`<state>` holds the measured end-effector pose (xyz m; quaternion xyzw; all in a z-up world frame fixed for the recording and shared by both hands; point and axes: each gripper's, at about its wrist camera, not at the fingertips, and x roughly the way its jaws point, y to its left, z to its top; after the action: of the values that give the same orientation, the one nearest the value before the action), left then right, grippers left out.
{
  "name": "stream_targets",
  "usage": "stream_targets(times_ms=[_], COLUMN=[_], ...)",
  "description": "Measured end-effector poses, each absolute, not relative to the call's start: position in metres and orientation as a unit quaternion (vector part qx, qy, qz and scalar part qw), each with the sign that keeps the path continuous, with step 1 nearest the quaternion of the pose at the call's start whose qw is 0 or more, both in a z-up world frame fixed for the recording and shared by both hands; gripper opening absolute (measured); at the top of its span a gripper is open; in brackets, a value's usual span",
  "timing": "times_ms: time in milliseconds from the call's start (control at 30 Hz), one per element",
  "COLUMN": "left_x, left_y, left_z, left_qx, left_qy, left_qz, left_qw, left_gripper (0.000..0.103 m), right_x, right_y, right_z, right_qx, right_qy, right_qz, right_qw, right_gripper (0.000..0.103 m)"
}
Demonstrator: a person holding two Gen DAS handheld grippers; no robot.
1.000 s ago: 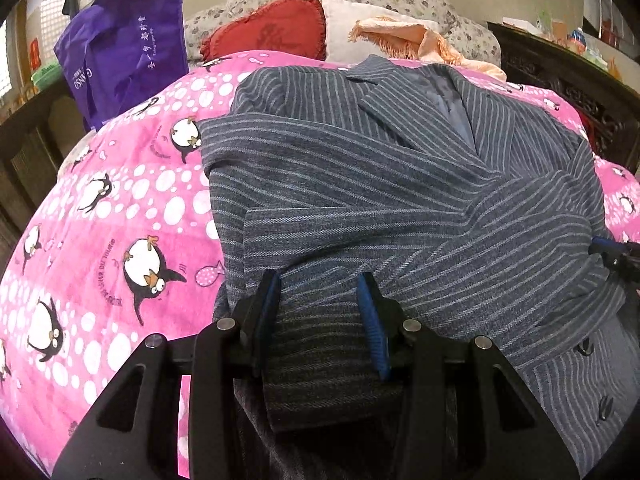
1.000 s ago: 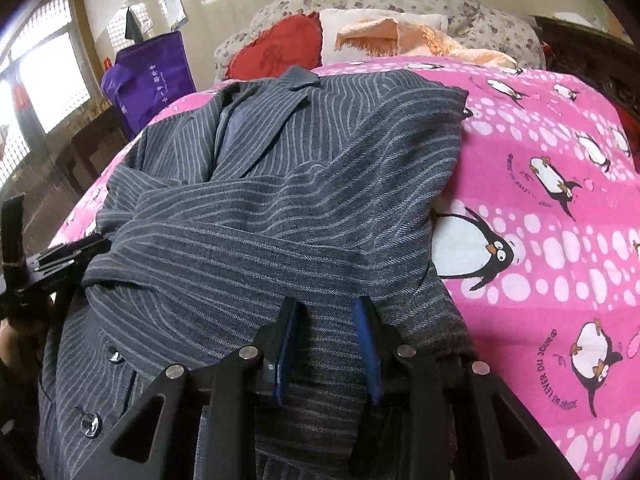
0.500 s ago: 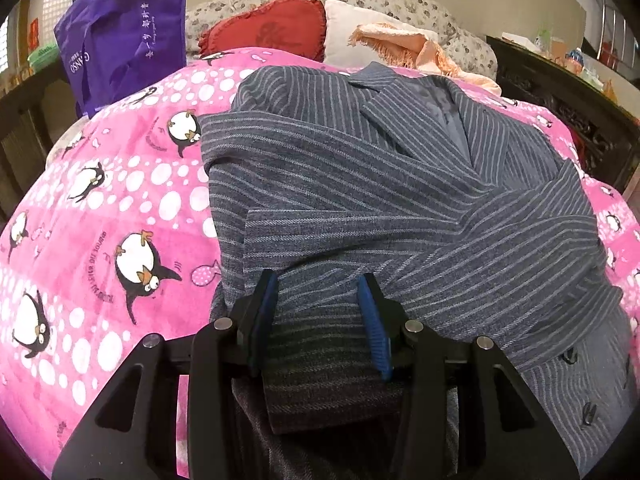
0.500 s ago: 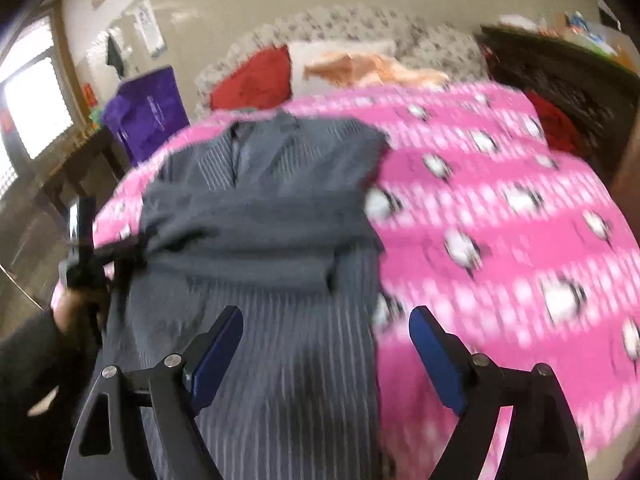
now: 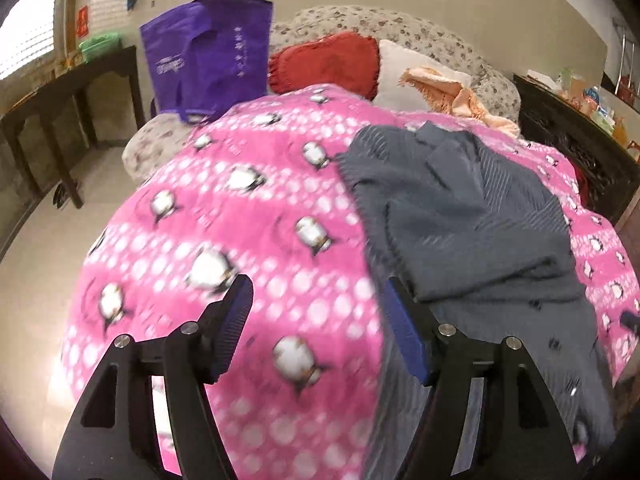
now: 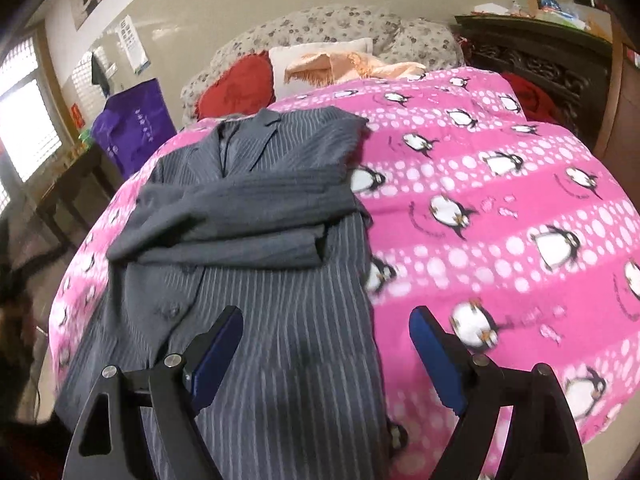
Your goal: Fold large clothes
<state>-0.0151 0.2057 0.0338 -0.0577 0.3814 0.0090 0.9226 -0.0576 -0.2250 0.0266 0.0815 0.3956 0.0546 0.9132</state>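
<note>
Here, your grey pinstriped jacket [image 6: 256, 248] lies flat on a pink penguin-print blanket [image 6: 500, 208] that covers the bed, collar toward the pillows and both sleeves folded across its chest, one over the other. The hem end reaches toward you at the near edge of the bed. Your right gripper [image 6: 326, 354] hangs above the lower part of the jacket with its blue-padded jaws spread wide and nothing between them; its left finger is over the striped cloth, its right finger over the blanket. Your left gripper [image 5: 316, 332] is off to the jacket's left side, above bare blanket, and its jaws are opening with nothing held between them; the view there is blurred. The jacket's left edge runs just beside its right finger. At the head of the bed sit a red cushion [image 6: 236, 88], a white pillow [image 6: 312, 60] and a peach fringed cloth [image 6: 352, 66]. A purple bag [image 5: 208, 52] stands at the far left corner of the bed, near a dark wooden table [image 5: 68, 92].
</note>
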Motion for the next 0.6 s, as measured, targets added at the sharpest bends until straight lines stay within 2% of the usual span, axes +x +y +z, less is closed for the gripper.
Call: stream_targets(times_ms=[133,333,600], left_x=[-0.029,-0.029,-0.038], left_y=[0.220,0.216,0.205], left_z=[0.013,-0.010,0.003], left_qx=[-0.067,-0.028,-0.024], left_qy=[0.400,0.425,0.425], left_qz=[0.026,0.034,0.015], left_qw=[0.914,0.904,0.905], left_gripper=[0.068,0.068,0.068], right_x=[-0.034,-0.013,-0.024], right_y=[-0.217,-0.211,-0.209], right_z=[0.030,0.019,0.026], right_qx=[0.077,0.059,0.048], right_qy=[0.386,0.408,0.408], right_qz=[0.051,0.055,0.059], right_qw=[0.918,0.909,0.910], right_gripper=[0.083,0.083,0.083])
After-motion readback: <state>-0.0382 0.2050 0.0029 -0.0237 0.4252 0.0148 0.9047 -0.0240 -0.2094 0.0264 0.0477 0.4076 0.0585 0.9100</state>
